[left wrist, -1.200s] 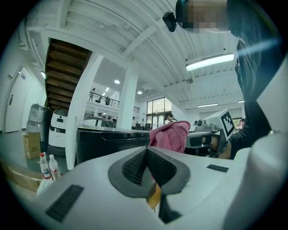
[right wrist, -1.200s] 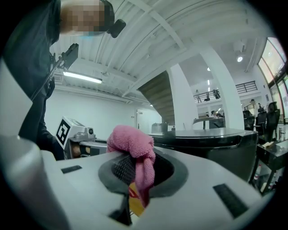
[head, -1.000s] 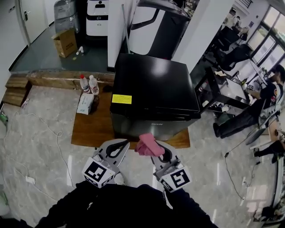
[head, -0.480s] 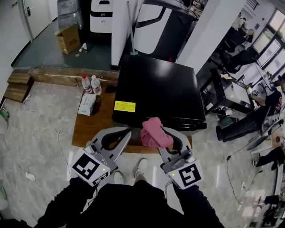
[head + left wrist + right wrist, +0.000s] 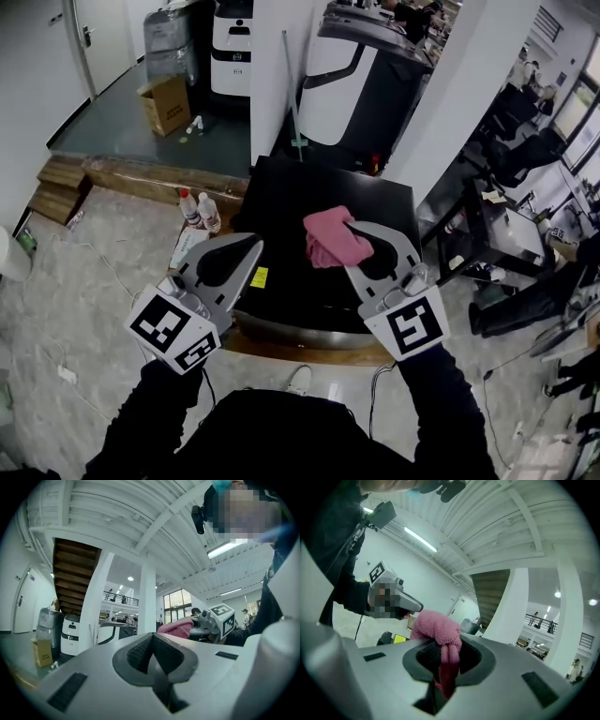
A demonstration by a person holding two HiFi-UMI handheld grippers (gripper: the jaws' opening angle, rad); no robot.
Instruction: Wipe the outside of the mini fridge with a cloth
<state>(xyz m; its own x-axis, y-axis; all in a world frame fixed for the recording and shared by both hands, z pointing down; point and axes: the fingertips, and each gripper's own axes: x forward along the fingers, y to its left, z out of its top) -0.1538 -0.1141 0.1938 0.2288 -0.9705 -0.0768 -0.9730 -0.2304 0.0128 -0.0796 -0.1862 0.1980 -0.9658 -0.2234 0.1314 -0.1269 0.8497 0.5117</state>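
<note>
Your right gripper (image 5: 351,229) is pinching the pink cloth (image 5: 330,240). The right gripper view shows a fold of the cloth (image 5: 436,628) drawn down into the slot between the jaws of the gripper (image 5: 444,645), with the bulk bunched above and to the left of the tips. In the head view the bunch overlaps the black top of the mini fridge (image 5: 286,202), toward its rear half. Whether the cloth touches the surface cannot be told from these views.

Your left gripper (image 5: 251,247) carries nothing. In the left gripper view the jaws of the gripper (image 5: 152,638) are pressed together with no object between them. Beyond its tips that view shows the cloth (image 5: 176,628) and the marker cube (image 5: 221,617) of the right gripper. In the head view the left gripper overlaps the fridge's front left corner, level with the right one and apart from it.

The mini fridge stands on a low wooden platform (image 5: 314,350), door side toward you. A yellow label (image 5: 260,277) sits on its top near the left front edge, just beside the left gripper's tip.

Surroundings — two plastic bottles (image 5: 201,211) stand on the platform just left of the fridge, and a cardboard box (image 5: 167,103) sits on the grey floor well behind them.
</note>
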